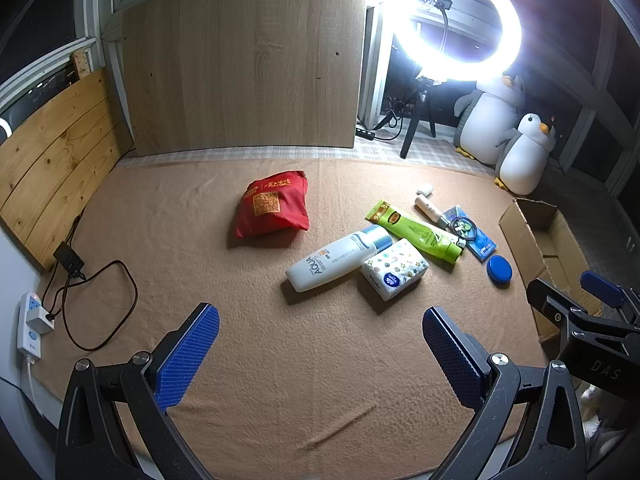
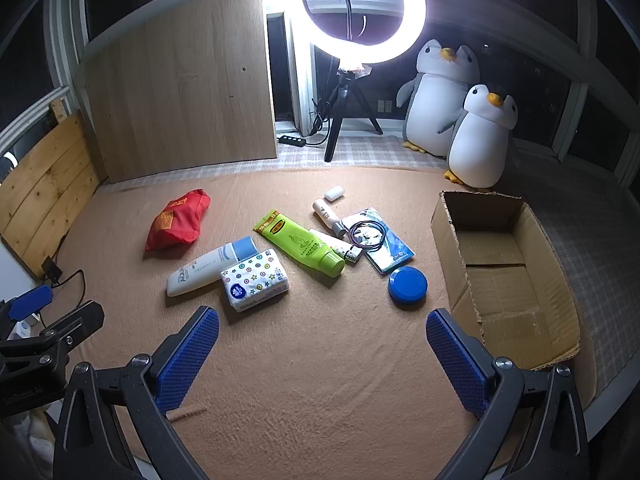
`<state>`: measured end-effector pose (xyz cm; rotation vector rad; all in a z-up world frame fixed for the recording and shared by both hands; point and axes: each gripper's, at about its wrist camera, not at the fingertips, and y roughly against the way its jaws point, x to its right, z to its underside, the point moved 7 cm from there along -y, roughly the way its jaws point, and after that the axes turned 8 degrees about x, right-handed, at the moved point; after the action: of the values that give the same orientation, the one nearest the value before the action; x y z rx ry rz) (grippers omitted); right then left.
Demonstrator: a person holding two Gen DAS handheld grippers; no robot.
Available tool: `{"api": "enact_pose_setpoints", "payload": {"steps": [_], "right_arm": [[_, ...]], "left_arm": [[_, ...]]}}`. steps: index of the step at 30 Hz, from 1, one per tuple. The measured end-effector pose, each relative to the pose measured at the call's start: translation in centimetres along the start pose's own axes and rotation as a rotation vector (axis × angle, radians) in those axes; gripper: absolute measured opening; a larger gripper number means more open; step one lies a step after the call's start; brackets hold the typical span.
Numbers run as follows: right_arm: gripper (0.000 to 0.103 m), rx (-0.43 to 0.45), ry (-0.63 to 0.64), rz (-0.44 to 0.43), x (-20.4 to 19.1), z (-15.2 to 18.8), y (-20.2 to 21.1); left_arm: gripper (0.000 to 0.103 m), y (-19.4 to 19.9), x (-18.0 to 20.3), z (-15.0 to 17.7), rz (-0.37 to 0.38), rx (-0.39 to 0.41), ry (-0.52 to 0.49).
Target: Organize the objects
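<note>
On a tan blanket (image 1: 280, 360) lie a red pouch (image 1: 274, 206), a white AQUA bottle (image 1: 336, 258), a patterned tissue pack (image 1: 394, 268), a green tube (image 1: 416, 230), a small white bottle (image 1: 430, 209), a coiled cable on a blue packet (image 1: 470, 232) and a round blue tin (image 1: 499, 270). The same items show in the right wrist view: pouch (image 2: 178, 220), bottle (image 2: 210, 266), tissue pack (image 2: 256, 280), tube (image 2: 302, 242), tin (image 2: 407, 285). An open cardboard box (image 2: 504, 272) stands at the right. My left gripper (image 1: 320, 354) and right gripper (image 2: 322, 354) hover open and empty, short of the items.
A ring light on a tripod (image 2: 356, 12) and two plush penguins (image 2: 480, 136) stand at the back. A wooden panel (image 1: 244, 60) leans behind the blanket. A power strip with a cable (image 1: 34, 326) lies at the left edge.
</note>
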<state>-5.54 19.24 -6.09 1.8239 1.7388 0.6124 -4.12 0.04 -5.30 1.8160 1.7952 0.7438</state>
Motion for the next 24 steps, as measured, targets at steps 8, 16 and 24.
{"api": "enact_pose_setpoints", "payload": {"steps": [8, 16, 24], "right_arm": [[0.103, -0.001, -0.002, 0.000, 0.07, 0.01, -0.05], [0.103, -0.005, -0.003, -0.001, 0.13, 0.09, -0.19], [0.103, -0.010, -0.006, -0.002, 0.24, -0.05, -0.42]], "left_arm": [[0.103, -0.12, 0.10, 0.06, 0.000, -0.002, 0.001], [0.103, -0.17, 0.13, 0.08, -0.001, -0.002, 0.000], [0.103, -0.22, 0.12, 0.05, -0.001, -0.002, 0.000]]}}
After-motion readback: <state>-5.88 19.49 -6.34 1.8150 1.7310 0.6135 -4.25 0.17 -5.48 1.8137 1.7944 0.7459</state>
